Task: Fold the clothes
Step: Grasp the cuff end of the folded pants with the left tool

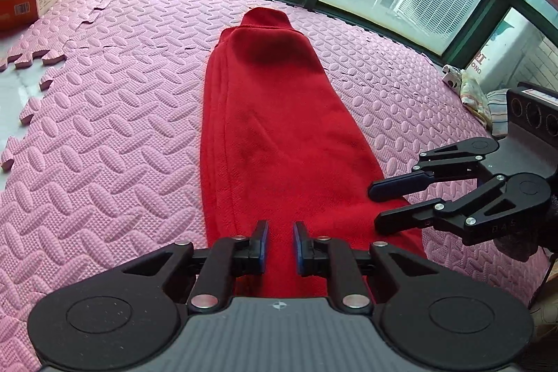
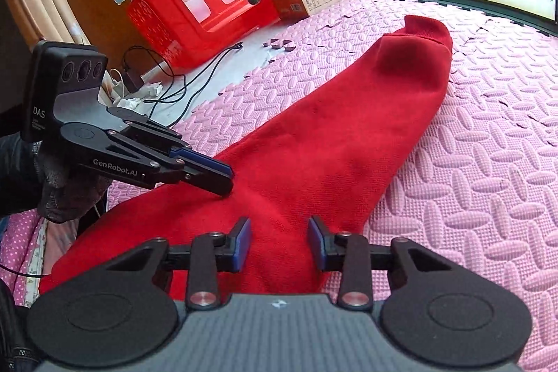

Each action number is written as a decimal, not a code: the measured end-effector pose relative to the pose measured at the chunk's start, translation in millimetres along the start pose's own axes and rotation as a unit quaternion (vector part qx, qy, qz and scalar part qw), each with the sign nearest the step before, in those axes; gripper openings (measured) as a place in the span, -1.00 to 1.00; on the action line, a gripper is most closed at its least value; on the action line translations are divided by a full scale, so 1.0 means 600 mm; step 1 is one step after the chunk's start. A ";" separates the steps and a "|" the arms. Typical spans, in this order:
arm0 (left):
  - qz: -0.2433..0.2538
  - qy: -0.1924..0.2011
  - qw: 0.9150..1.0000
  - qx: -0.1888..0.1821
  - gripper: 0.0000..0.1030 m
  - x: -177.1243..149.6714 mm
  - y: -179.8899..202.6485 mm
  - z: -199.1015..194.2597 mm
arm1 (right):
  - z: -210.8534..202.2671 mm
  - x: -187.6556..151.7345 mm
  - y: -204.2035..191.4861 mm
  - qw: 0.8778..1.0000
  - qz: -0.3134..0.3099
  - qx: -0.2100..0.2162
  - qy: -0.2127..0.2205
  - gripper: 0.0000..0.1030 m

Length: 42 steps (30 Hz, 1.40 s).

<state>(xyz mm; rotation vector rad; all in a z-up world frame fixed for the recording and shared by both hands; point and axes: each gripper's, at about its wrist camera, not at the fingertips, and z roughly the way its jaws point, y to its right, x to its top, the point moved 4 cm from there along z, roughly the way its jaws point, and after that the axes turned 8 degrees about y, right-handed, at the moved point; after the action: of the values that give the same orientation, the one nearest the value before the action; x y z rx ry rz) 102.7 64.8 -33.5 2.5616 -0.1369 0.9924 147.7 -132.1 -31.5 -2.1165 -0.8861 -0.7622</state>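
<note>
The red garment [image 1: 279, 135] lies on the pink mat [image 1: 104, 128], already folded lengthwise into a long narrow strip, with stacked edges along one side. I judge the crosswise folds are still left.

The left gripper [image 1: 280, 237] is over the near end of the strip, jaws a little apart and grasping nothing. The right gripper [image 2: 280, 241] is beside it at the same end, jaws wider apart, also released. Whether the tips touch the cloth I cannot tell.
</note>
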 end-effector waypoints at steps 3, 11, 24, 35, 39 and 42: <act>0.013 0.015 1.000 -0.004 -0.64 0.016 0.007 -0.003 | -0.002 0.025 0.013 1.000 0.005 -0.021 0.018 -0.28; 0.015 0.030 0.999 0.019 -0.69 0.041 -0.003 0.022 | 0.032 0.057 0.063 0.998 0.040 -0.048 0.022 -0.30; 0.019 0.064 0.996 0.067 -0.34 0.059 -0.021 0.023 | 0.073 0.160 0.186 0.975 0.107 -0.159 0.115 -0.17; 0.058 0.080 0.992 0.084 -0.93 0.063 -0.013 0.026 | 0.090 0.169 0.182 0.969 0.129 -0.145 0.151 -0.71; 0.056 0.074 0.992 0.086 -0.92 0.061 -0.020 0.029 | 0.113 0.160 0.207 0.970 0.129 -0.166 0.122 -0.48; 0.052 0.063 0.993 0.086 -0.91 0.058 -0.028 0.038 | 0.110 0.150 0.219 0.969 0.145 -0.161 0.122 -0.27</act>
<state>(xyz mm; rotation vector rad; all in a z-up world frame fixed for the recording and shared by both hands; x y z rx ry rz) 146.4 72.8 -31.0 2.6594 -0.1588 1.2516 317.8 -116.3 -53.5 -2.2980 -0.3255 -1.0357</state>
